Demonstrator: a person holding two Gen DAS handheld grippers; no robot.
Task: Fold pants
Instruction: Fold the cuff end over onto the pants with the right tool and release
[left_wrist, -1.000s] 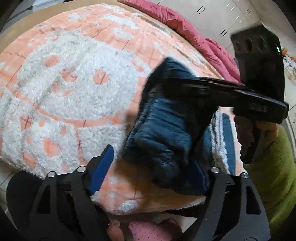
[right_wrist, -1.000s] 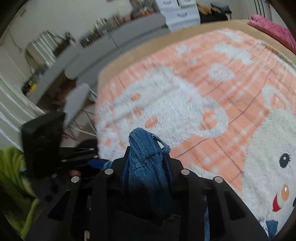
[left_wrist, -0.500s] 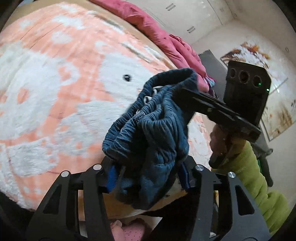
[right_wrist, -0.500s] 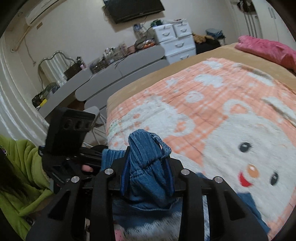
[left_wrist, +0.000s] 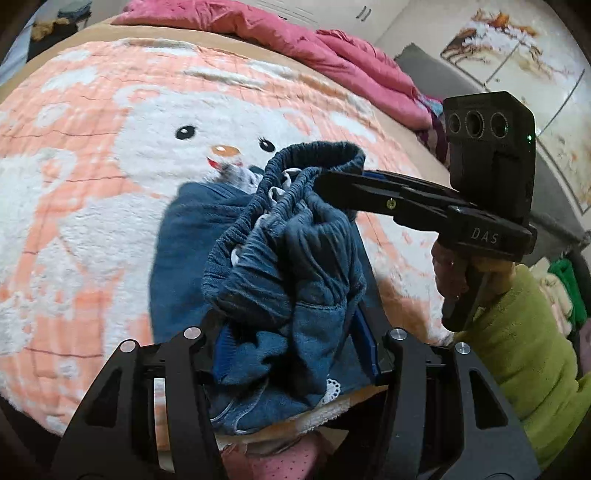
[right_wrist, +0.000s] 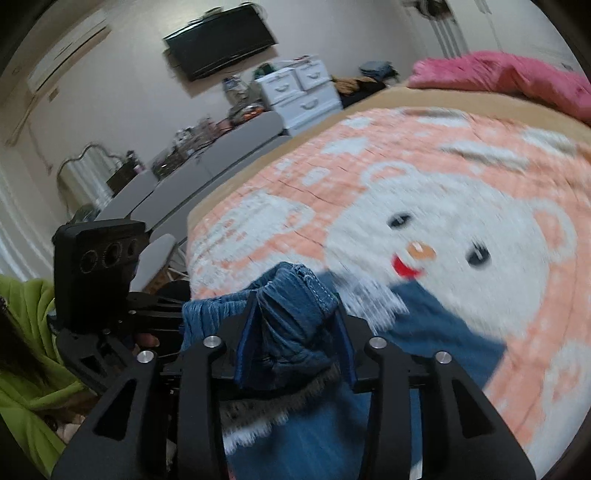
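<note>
Denim fills both wrist views: the blue denim pants with a gathered elastic waistband (left_wrist: 295, 266) hang bunched between the 2 claws above the bed's fluffy peach-and-white blanket with a bear face (left_wrist: 92, 184), while their lower part trails down onto that blanket.

The left claw (left_wrist: 295, 332) grips a thick wad of the pants near the waistband; its blue-padded fingers (left_wrist: 365, 332) stand about half apart with the cloth packed tight between them, so it is clenched on the fabric. A bit of white lace edging shows at the bottom of the wad.

The right claw (right_wrist: 291, 332) has just been opening, yet a rolled fold of the denim waistband sits between its blue pads (right_wrist: 245, 339) and touches both, so it grasps the pants too. In the left wrist view this claw reaches in from the right, its tips on the waistband rim, held by a hand (left_wrist: 450, 269) in a lime-green fleece sleeve (left_wrist: 517, 362).

A crumpled pink quilt (left_wrist: 295, 40) lies along the far side of the bed.
</note>
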